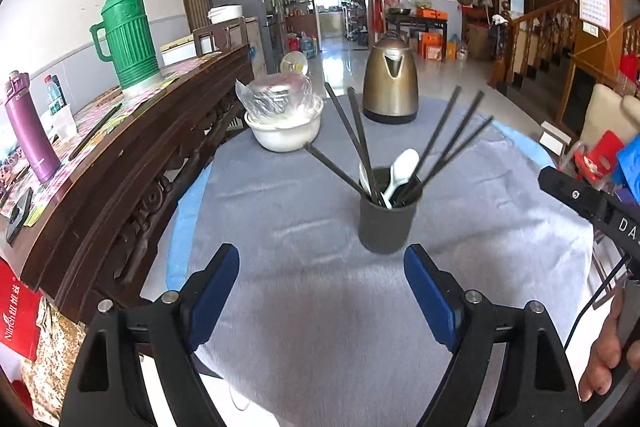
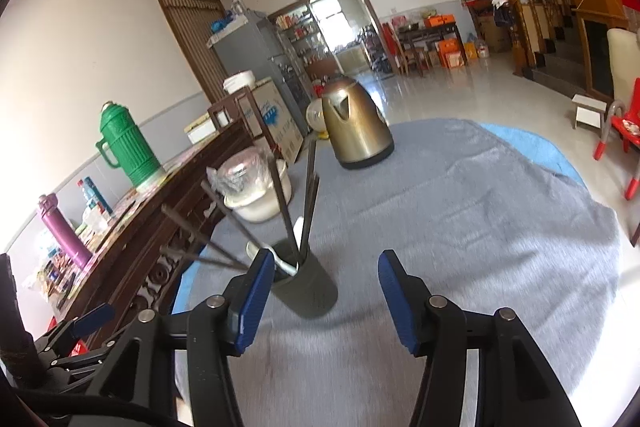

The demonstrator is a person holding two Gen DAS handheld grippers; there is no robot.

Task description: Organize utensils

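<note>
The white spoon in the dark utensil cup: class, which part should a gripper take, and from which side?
Grip the white spoon by its upper end, which rises above the dark cup rim. Probably come from above, jaws across its narrow width; black chopsticks fan out on both sides, crowding a sideways approach.

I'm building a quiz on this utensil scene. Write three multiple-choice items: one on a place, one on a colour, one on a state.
1. Where are the chopsticks?
A. in the dark holder
B. flat on the cloth
C. in the white bowl

2. What colour is the thermos on the wooden sideboard?
A. red
B. green
C. yellow

3. How is the left gripper?
A. shut on a spoon
B. shut on the holder
C. open and empty

Answers: 1 A, they stand fanned out of the holder beside a white spoon. 2 B, its ribbed body is green. 3 C, only bare cloth shows between its blue pads.
</note>
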